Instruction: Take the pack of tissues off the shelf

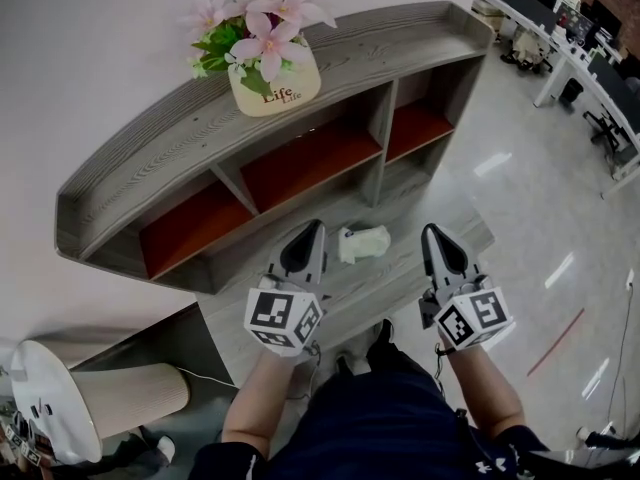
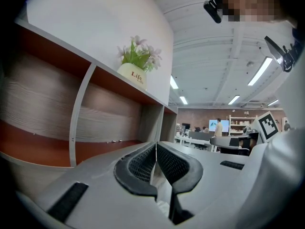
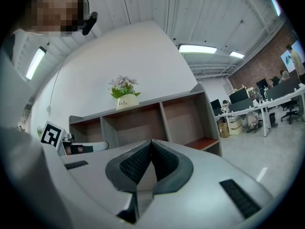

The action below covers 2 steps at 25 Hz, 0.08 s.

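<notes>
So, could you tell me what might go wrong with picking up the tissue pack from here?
Both the left gripper and right gripper are shut, so moving in now would likely nudge the pack of tissues along the shelf rather than grip it. The pack looks soft and may slip from a shallow pinch.

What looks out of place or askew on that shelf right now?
Nothing stands out. The pot stands upright on top of the shelf. The tissue pack lies on its bottom board, between the left gripper and the right gripper, both shut and empty.
</notes>
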Available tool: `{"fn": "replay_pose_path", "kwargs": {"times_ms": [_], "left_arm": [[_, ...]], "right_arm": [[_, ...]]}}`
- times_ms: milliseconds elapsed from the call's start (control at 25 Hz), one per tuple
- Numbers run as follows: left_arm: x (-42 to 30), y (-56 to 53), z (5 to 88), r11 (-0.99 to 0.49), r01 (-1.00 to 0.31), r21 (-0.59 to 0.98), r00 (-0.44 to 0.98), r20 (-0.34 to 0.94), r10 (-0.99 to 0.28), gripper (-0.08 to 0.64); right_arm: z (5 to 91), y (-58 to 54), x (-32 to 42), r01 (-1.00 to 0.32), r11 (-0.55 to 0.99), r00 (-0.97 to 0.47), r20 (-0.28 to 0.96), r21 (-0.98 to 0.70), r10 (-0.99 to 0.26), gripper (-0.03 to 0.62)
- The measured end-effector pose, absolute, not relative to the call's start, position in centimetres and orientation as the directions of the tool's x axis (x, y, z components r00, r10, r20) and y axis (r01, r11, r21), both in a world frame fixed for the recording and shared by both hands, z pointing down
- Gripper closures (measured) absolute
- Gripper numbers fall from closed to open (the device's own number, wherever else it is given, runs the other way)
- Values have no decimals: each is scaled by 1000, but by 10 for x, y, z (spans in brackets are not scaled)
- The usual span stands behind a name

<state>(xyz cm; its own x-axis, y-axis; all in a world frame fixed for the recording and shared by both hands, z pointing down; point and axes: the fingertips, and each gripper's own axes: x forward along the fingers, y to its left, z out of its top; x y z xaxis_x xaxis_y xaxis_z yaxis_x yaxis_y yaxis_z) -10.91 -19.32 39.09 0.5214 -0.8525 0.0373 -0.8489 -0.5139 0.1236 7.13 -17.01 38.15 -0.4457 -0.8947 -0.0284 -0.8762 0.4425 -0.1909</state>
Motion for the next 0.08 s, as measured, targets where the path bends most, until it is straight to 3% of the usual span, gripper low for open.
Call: {"fn": "replay_pose_path", "kwargs": {"times_ms": [80], "left_arm": [[-107,-192,394,-515,-849,121,523,46,-851,538]], "right_arm": [[384,-169,72,-875,442,-447,-23,-195,-894,580]]}}
